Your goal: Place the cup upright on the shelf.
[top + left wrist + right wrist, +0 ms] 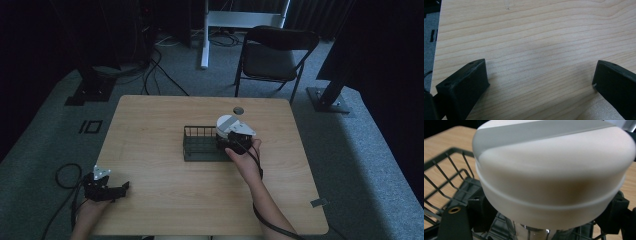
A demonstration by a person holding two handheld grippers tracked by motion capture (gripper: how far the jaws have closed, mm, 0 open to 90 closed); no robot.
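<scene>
High view: wooden bench (165,200); black wire basket (200,145) mid-bench; right gripper (235,141) at its right end holding white-capped container (226,124), cap up, long axis upright.
Left gripper view: fingers (464,85) wide apart over bare bench.
Right gripper view: fingers (455,221) clamped on container below cap, above basket.

This looks like a recording lab or studio rather than a home. A plain wooden table (205,170) stands alone on grey carpet (45,145), ringed by dark curtains that close off the space. Black cables (155,67) trail across the floor toward the metal base plates (89,92) of equipment stands at both sides. A black folding chair (272,55) sits behind the table, next to the white legs of a frame or desk (240,20). Tape marks (91,126) are stuck to the carpet.
</scene>
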